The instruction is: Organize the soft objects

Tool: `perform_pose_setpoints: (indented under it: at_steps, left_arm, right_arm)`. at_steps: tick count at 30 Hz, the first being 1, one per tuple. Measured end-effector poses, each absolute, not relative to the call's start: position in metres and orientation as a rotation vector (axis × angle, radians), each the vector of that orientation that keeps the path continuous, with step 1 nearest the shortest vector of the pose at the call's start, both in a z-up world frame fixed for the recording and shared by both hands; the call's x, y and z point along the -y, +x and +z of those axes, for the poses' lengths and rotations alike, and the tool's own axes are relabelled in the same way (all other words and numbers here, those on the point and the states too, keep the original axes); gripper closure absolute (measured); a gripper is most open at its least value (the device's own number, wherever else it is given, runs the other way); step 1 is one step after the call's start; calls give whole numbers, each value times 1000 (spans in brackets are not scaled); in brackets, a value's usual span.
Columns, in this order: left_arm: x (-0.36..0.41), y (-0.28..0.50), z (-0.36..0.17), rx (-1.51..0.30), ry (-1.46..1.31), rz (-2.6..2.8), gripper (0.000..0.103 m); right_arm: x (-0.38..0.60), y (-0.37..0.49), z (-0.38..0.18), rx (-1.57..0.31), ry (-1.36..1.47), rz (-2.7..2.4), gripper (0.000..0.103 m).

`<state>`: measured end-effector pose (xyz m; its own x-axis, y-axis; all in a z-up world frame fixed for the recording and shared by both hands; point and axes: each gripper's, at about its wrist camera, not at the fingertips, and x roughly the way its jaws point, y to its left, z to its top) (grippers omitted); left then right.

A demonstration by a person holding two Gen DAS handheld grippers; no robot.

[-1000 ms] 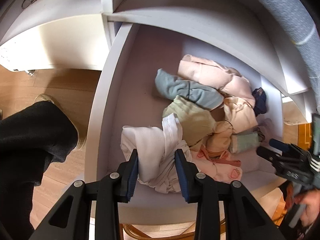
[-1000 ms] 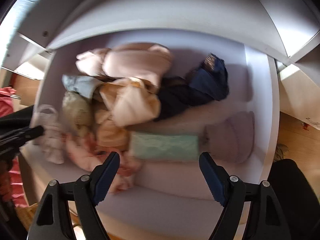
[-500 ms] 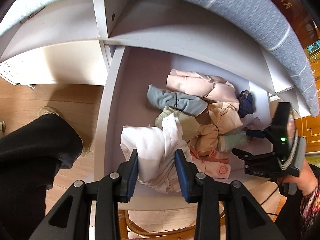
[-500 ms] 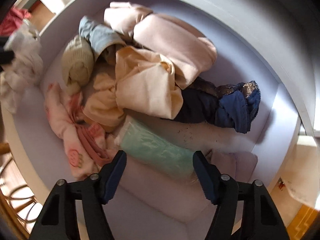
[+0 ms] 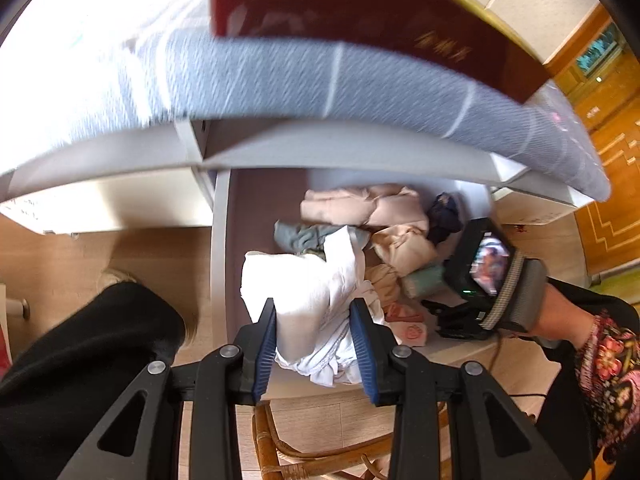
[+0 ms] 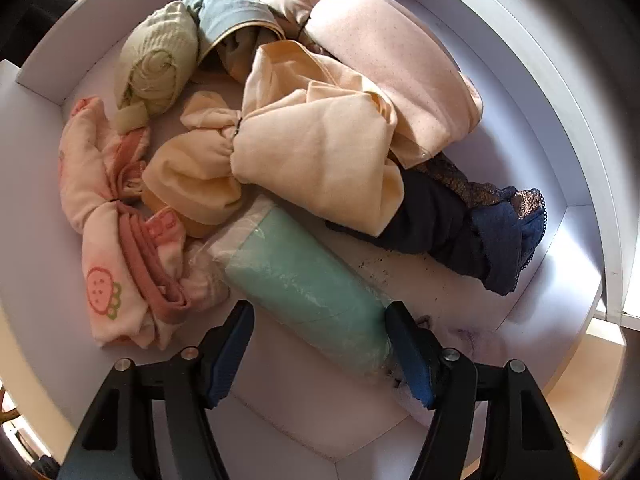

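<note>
White drawer (image 6: 576, 216) below you: left gripper (image 5: 316, 344) clamps the white garment (image 5: 304, 280) clear, right gripper (image 6: 320, 344), jaws just narrowed yet open, straddles the mint roll (image 6: 304, 280) to grab it

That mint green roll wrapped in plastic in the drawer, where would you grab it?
Probably across its middle, from straight above. The mint green roll lies flat on the drawer floor, a plump cylinder, and the right tool already straddles its near end with jaws open.

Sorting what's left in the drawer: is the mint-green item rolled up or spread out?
Rolled up. The mint-green roll lies as a tight cylinder in clear plastic wrap on the drawer floor, between the right gripper's open jaws.
</note>
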<state>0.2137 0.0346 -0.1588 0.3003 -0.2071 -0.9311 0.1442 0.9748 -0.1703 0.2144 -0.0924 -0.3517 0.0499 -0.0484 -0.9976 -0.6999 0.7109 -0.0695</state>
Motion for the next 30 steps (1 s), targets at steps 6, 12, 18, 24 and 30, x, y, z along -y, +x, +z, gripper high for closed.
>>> perform_pose_setpoints:
  at_steps: [6, 12, 18, 24, 30]
  left_arm:
    - [-26, 207, -118, -1209, -8, -303, 68]
    - [-20, 211, -69, -1138, 13, -348, 68]
    - [-12, 230, -28, -1088, 23, -378, 68]
    - [-9, 270, 4, -1047, 2, -361, 68]
    - [-2, 322, 21, -1033, 9, -305, 68]
  right_arm:
    - [94, 222, -359, -1434, -667, 519, 53]
    - [99, 227, -363, -1442, -634, 514, 55]
    - [110, 236, -359, -1514, -511, 501, 59]
    - [123, 242, -360, -1546, -452, 462, 59]
    - [122, 239, -362, -1548, -455, 455, 59]
